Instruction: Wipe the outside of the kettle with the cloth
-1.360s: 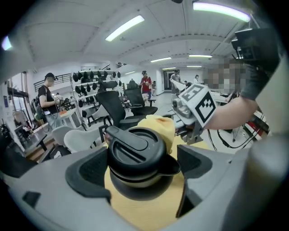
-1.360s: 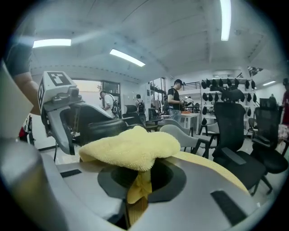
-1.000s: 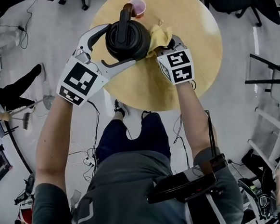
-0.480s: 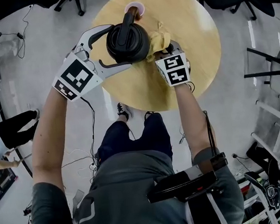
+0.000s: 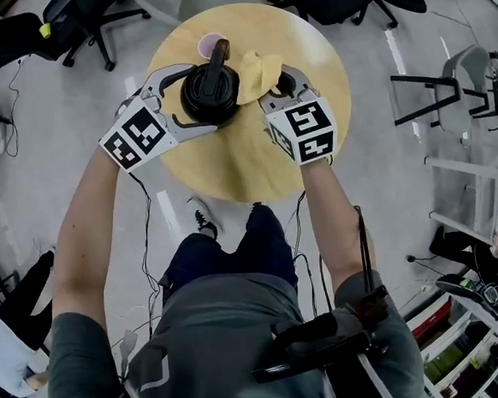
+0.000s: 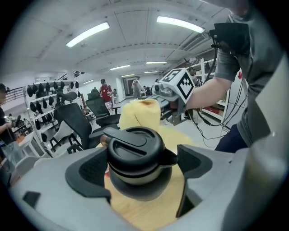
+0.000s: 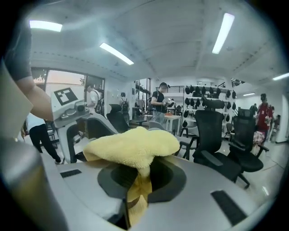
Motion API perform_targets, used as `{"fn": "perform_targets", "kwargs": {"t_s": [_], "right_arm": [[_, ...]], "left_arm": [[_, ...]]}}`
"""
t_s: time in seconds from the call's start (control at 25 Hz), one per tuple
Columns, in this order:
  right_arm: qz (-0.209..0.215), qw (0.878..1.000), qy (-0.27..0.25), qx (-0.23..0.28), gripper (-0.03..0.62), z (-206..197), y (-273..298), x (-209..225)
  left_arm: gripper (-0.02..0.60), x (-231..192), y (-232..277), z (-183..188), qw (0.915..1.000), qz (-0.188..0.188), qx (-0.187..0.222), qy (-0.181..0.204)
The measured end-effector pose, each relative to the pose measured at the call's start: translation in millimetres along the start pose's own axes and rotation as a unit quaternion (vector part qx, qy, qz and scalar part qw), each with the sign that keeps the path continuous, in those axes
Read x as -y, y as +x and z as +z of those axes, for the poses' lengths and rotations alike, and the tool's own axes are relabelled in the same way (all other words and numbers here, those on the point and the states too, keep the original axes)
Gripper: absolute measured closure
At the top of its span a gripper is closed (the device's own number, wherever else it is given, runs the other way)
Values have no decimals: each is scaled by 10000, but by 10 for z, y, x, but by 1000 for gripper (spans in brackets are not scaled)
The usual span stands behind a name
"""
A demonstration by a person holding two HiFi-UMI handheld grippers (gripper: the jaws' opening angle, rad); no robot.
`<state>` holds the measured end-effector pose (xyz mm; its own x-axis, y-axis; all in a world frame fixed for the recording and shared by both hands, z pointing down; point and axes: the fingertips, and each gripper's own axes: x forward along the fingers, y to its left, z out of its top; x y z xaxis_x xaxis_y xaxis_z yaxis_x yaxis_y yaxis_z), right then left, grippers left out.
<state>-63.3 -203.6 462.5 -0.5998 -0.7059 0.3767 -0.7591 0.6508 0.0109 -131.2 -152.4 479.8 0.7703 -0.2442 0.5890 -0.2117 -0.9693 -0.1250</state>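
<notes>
A black round kettle with a domed lid and an arched top handle stands on the far left part of a round pale-wood table. The left gripper has its jaws spread wide and set against the kettle's two sides, with the body filling the gap between them. This hold looks meant to brace the kettle so it cannot slide or turn under rubbing. The right gripper has its jaws closed tight on a fold of a fluffy yellow cloth, and the loose bulk bunches above them. In the head view the cloth lies against the kettle's right flank, so wiping seems under way there. A small pink cup sits just beyond the kettle, near enough to be knocked.
</notes>
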Motion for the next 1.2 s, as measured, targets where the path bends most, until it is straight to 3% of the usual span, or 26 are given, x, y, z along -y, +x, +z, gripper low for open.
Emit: {"fn": "perform_targets", "kwargs": {"t_s": [0.16, 0.32, 0.44, 0.52, 0.64, 0.8, 0.92, 1.2], "right_arm": [[92, 9999, -56, 34, 531, 17, 62, 142], [408, 9988, -245, -132, 532, -174, 290, 211], [567, 9979, -135, -278, 533, -447, 424, 256], [743, 9959, -96, -503, 533, -685, 500, 262], [959, 9916, -177, -855, 533, -1043, 621, 208], [1138, 9861, -221, -1195, 533, -1436, 716, 147], [1270, 9822, -408, -1322, 533, -1592, 728, 124], [1352, 9815, -318, -1320, 533, -1553, 660, 114]], "left_arm": [[112, -3, 90, 117, 9996, -219, -64, 188], [113, -26, 95, 190, 9996, -29, -229, 136], [112, -63, 111, 185, 9987, 322, -379, -88], [112, -96, 123, 235, 9960, 660, -254, -541], [114, -172, 108, 300, 9835, 1256, -38, -1300], [115, -228, 129, 227, 9759, 1812, -268, -1187], [130, -238, 131, 209, 9776, 1795, -360, -1040], [133, -231, 99, 189, 9866, 1370, -186, -869]]}}
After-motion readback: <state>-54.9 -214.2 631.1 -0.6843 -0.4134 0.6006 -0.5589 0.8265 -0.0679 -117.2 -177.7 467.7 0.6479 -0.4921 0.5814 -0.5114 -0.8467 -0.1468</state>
